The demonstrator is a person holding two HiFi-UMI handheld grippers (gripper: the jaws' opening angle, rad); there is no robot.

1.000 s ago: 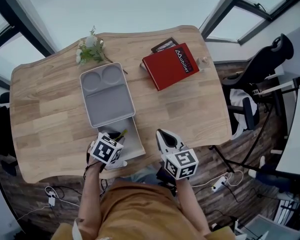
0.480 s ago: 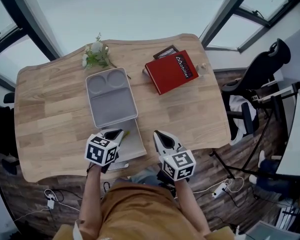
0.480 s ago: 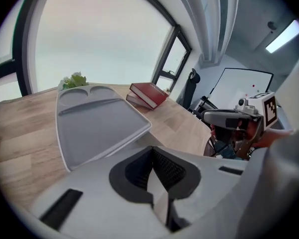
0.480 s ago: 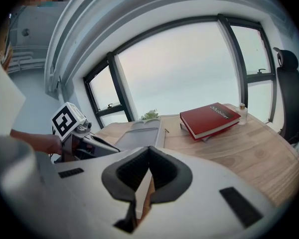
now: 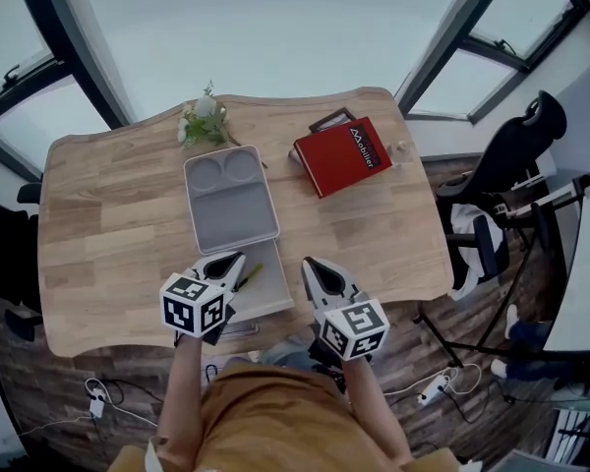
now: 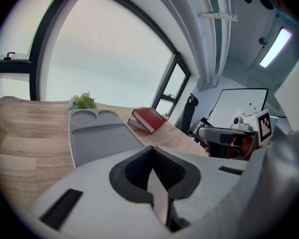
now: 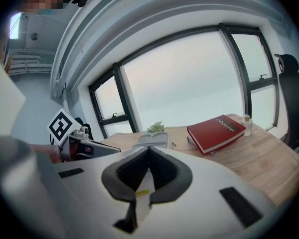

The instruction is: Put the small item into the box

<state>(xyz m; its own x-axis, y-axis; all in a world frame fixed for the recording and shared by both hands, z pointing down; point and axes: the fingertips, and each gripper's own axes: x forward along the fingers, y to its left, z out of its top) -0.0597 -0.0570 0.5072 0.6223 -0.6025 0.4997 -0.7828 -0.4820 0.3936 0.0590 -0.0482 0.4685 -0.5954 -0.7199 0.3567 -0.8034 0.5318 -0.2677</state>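
Observation:
A grey box lies open on the wooden table (image 5: 108, 214). Its far half (image 5: 231, 203) has two round hollows and also shows in the left gripper view (image 6: 97, 133). In the paler near half (image 5: 267, 285) lies a small yellow-green item (image 5: 250, 272). My left gripper (image 5: 234, 260) is shut and empty, its tip just left of the item at the box's near-left edge. My right gripper (image 5: 310, 264) is shut too, to the right of the box at the table's front edge. In the gripper views, both the left gripper (image 6: 150, 152) and the right gripper (image 7: 149, 151) have jaws meeting with nothing between them.
A red book (image 5: 342, 155) lies at the back right on a dark framed thing (image 5: 324, 120), with a small bottle (image 5: 403, 148) beside it. A flower sprig (image 5: 204, 121) sits behind the box. A black chair (image 5: 511, 146) stands right of the table.
The left gripper has drawn back from over the box's near half to its near-left edge, and the yellow-green item now lies clear of its tip. The right gripper has barely moved.

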